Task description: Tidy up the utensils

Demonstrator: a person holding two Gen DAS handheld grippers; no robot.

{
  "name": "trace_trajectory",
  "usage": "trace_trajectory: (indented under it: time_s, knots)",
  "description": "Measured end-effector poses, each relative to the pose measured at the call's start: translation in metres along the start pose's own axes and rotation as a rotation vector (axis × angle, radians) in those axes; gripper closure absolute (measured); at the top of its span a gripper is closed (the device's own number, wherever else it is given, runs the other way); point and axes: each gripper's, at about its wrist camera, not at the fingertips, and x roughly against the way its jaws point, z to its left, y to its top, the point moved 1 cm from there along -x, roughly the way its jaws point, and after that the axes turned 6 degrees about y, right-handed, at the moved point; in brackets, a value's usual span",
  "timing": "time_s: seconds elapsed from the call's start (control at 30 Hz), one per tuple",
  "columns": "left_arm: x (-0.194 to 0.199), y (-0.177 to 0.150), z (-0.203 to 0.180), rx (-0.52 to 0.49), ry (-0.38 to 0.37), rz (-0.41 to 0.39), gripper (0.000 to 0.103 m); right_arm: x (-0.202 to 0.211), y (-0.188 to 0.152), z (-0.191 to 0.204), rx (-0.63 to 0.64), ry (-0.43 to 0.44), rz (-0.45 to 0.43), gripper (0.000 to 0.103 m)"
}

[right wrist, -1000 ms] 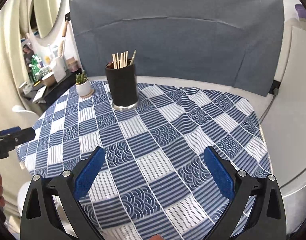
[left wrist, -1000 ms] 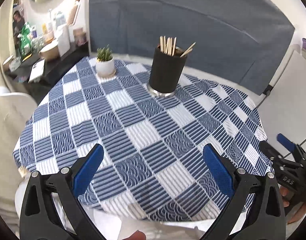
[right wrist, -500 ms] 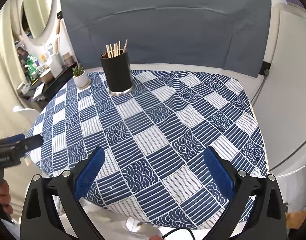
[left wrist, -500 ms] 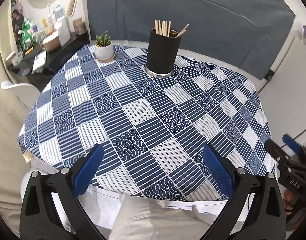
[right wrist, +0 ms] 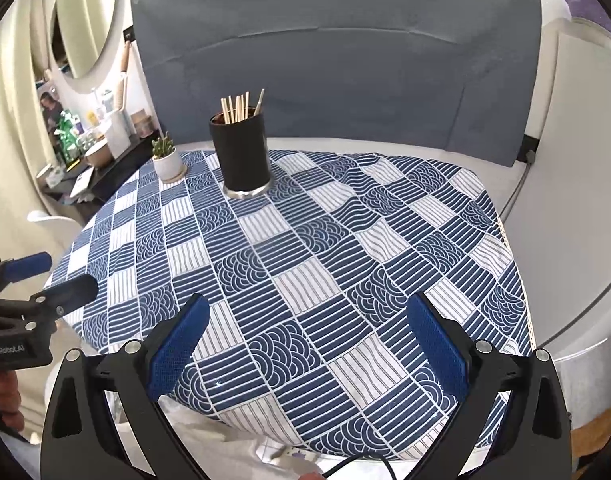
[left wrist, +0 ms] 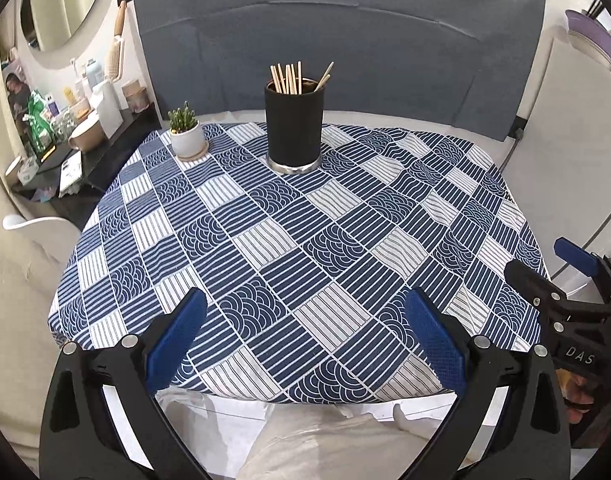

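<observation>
Nearest, the left gripper point(left wrist: 305, 332) and right gripper point(right wrist: 305, 332) both hover over the near edge of the round table point(left wrist: 105, 320), their blue pads spread wide and holding nothing. At the far side, a black cylindrical holder point(left wrist: 293, 124) with a silver base stands upright, wooden chopsticks point(left wrist: 289, 78) sticking up from it. Beside it sits a small potted plant point(left wrist: 185, 136).

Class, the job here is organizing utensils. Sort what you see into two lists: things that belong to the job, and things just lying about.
Belongs to the job:
black holder
chopsticks standing in it
left gripper, open
right gripper, open

Just lying about:
potted plant
checked tablecloth
clutter on the side shelf
round mirror
</observation>
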Motion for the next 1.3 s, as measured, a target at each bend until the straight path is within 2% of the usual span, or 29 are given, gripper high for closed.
trace_trajectory:
  time_s: [0.23, 0.73, 1.03, 1.3]
  knots:
    - [-0.003, -0.001, 0.001, 0.006, -0.05, 0.015, 0.006, 0.0, 0.001, 0.0, -0.001, -0.017, -0.004, 0.008]
    - [-0.001, 0.002, 0.0, 0.027, -0.051, 0.008, 0.006, 0.01, 0.007, -0.008, 0.016, -0.03, -0.056, 0.008]
    - [0.001, 0.007, 0.002, 0.038, -0.032, -0.008, 0.006, 0.008, 0.007, -0.006, 0.045, -0.029, -0.053, 0.008]
    - [0.001, 0.009, 0.0, 0.028, -0.051, -0.011, 0.006, 0.009, 0.006, -0.004, 0.063, -0.027, -0.052, 0.008]
